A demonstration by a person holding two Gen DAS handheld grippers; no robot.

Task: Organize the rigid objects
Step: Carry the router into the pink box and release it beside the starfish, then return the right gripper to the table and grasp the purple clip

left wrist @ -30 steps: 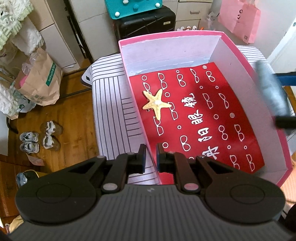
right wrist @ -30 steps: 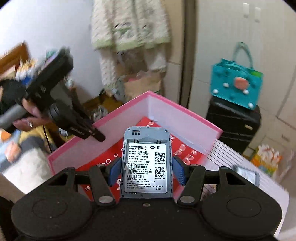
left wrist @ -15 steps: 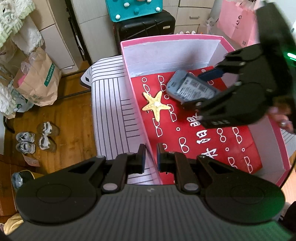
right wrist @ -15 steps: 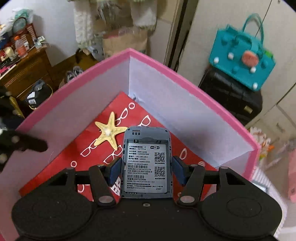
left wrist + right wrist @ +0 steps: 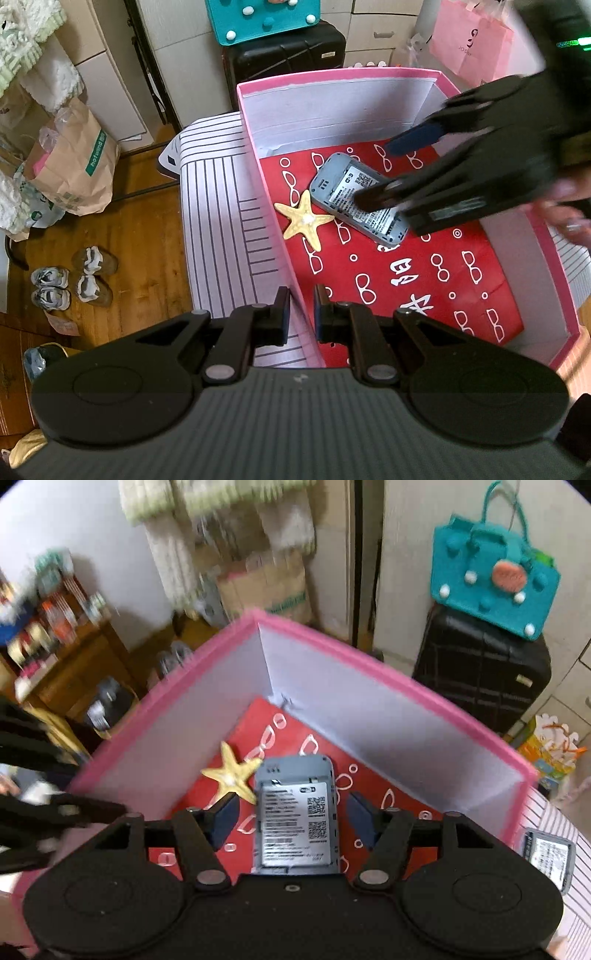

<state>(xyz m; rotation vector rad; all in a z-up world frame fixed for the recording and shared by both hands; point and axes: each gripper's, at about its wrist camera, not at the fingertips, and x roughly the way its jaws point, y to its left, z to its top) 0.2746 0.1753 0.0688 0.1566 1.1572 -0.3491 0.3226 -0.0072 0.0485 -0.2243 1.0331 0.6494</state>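
Observation:
A pink box (image 5: 406,75) with a red patterned floor stands on a striped cloth. A yellow starfish (image 5: 306,218) lies inside it. A grey router (image 5: 360,197) with a white label lies on the red floor beside the starfish, touching one of its arms (image 5: 295,812). My right gripper (image 5: 291,818) is open, its blue pads clear of the router on both sides; it also shows in the left wrist view (image 5: 391,173). My left gripper (image 5: 301,314) is shut on the box's near left wall.
A second grey device (image 5: 548,853) lies on the striped cloth (image 5: 218,221) outside the box. A black suitcase (image 5: 284,55) with a teal bag stands behind. A brown paper bag (image 5: 72,170) and shoes (image 5: 70,280) are on the wooden floor at left.
My right gripper carried the router down into the box, set it next to the starfish and opened its jaws. My left gripper has kept its hold on the box wall.

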